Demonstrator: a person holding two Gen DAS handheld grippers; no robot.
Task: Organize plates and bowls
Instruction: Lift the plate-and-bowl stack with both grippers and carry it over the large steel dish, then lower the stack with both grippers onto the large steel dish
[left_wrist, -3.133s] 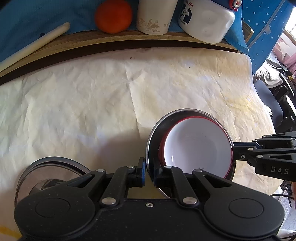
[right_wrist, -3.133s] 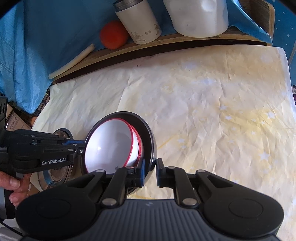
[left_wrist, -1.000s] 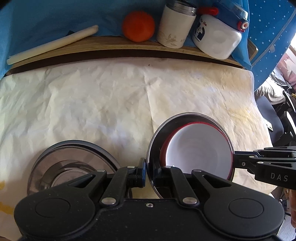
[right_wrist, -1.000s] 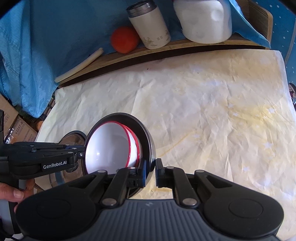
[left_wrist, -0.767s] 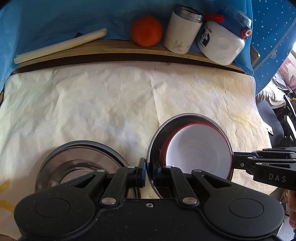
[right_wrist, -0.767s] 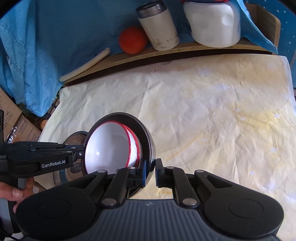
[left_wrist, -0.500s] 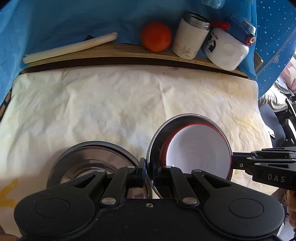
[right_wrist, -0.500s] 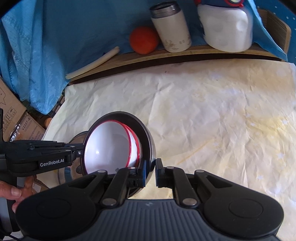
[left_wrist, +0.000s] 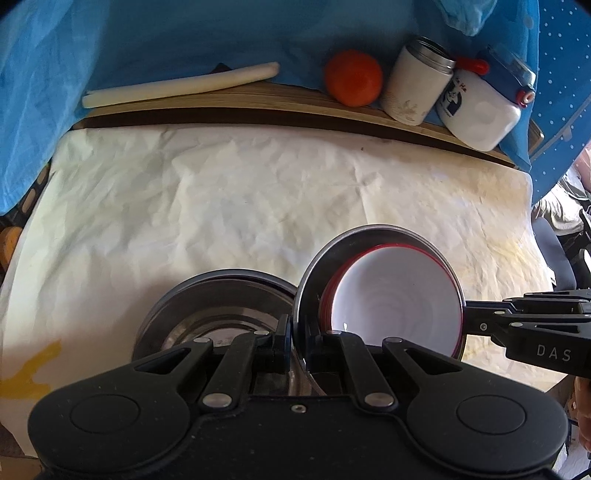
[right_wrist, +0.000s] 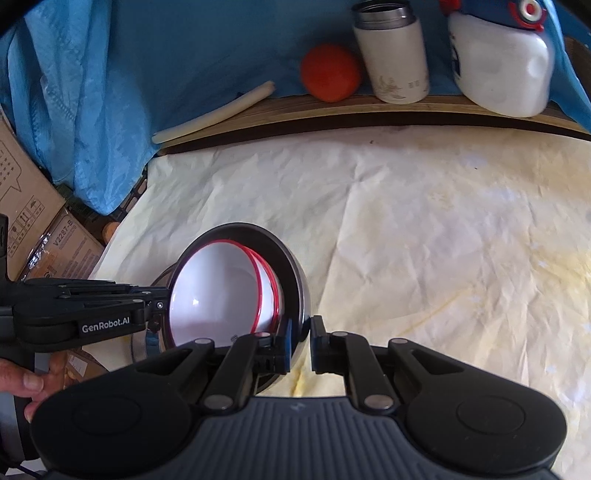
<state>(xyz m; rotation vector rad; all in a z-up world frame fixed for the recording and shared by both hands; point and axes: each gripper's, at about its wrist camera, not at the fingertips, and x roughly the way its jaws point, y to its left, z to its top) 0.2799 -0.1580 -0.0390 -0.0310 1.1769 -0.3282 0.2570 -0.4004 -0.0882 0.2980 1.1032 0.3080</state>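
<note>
A steel bowl (left_wrist: 369, 236) holds nested white bowls with red rims (left_wrist: 399, 295). Both grippers clamp its rim from opposite sides and hold it in the air. My left gripper (left_wrist: 299, 341) is shut on the near-left rim. My right gripper (right_wrist: 299, 341) is shut on the opposite rim of the same steel bowl (right_wrist: 291, 273); the white bowls (right_wrist: 218, 295) sit inside it. A second stack of steel bowls (left_wrist: 218, 310) rests on the table just left of and below the held bowl.
Crumpled cream paper (left_wrist: 221, 206) covers the table. A wooden ledge (left_wrist: 221, 99) at the back carries a white stick (left_wrist: 177, 85), an orange (left_wrist: 352, 83), a white canister (left_wrist: 413, 85) and a white jug (left_wrist: 480, 110). Cardboard boxes (right_wrist: 29, 221) stand off the left edge.
Both grippers have carried the held bowl stack to the left and a little back, so it now hangs beside and partly over the steel bowls on the table.
</note>
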